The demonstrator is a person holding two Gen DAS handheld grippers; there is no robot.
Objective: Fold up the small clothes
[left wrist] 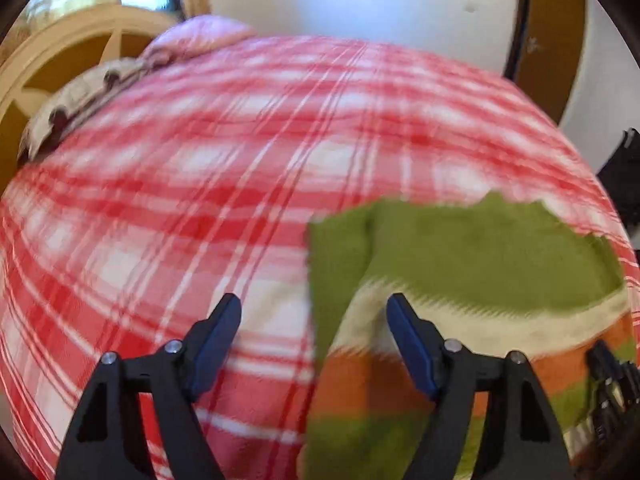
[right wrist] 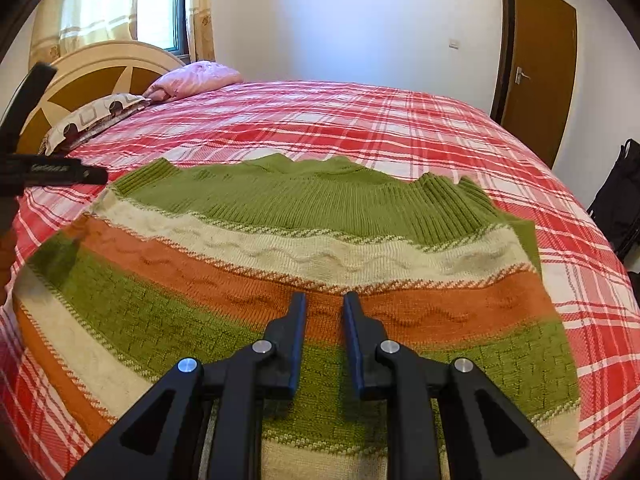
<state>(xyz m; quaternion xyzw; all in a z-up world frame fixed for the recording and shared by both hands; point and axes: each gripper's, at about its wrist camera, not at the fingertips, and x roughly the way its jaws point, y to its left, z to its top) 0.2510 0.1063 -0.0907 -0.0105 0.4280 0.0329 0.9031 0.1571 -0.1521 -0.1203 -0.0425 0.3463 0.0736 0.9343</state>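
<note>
Left jaws: wide apart, nothing between them. Left gripper (left wrist: pixel 314 312) hangs over the bedspread (left wrist: pixel 200 160) right at the sweater's (left wrist: pixel 480 256) left edge, one finger over plaid, the other over knit. Can't tell if it's touching the fabric.
Right jaws: a narrow gap, not clamped on anything as far as I can see. Right gripper (right wrist: pixel 324 308) sits low over the middle of the sweater (right wrist: pixel 304 248), tips above the orange stripe.
Sweater: striped knit in green, cream and orange, spread out flat on the bed on the near side. Ribbed green band runs along the far edge and looks a bit wavy. Left part is slightly rumpled; in the left wrist view a green flap lies folded along that edge.
Bedspread: red, pink and white plaid (right wrist: pixel 400 128), covers the whole bed, fairly smooth.
Left view quality: pretty motion-blurred, so fine detail there is a wash.
Other gripper sightings: left one pokes in at the left edge of the right wrist view (right wrist: pixel 48 174), just beside the sweater's far left corner. Dark bit at the lower right of the left view is probably the right one, too blurry to be sure.
Pillows: a pink one (right wrist: pixel 196 78) and a patterned one (right wrist: pixel 96 116) at the far left by the headboard (right wrist: pixel 100 68).
Room: brown door (right wrist: pixel 536 60) on the right, window (right wrist: pixel 160 4) with curtains behind the headboard, something black (right wrist: pixel 620 200) against the right wall.
</note>
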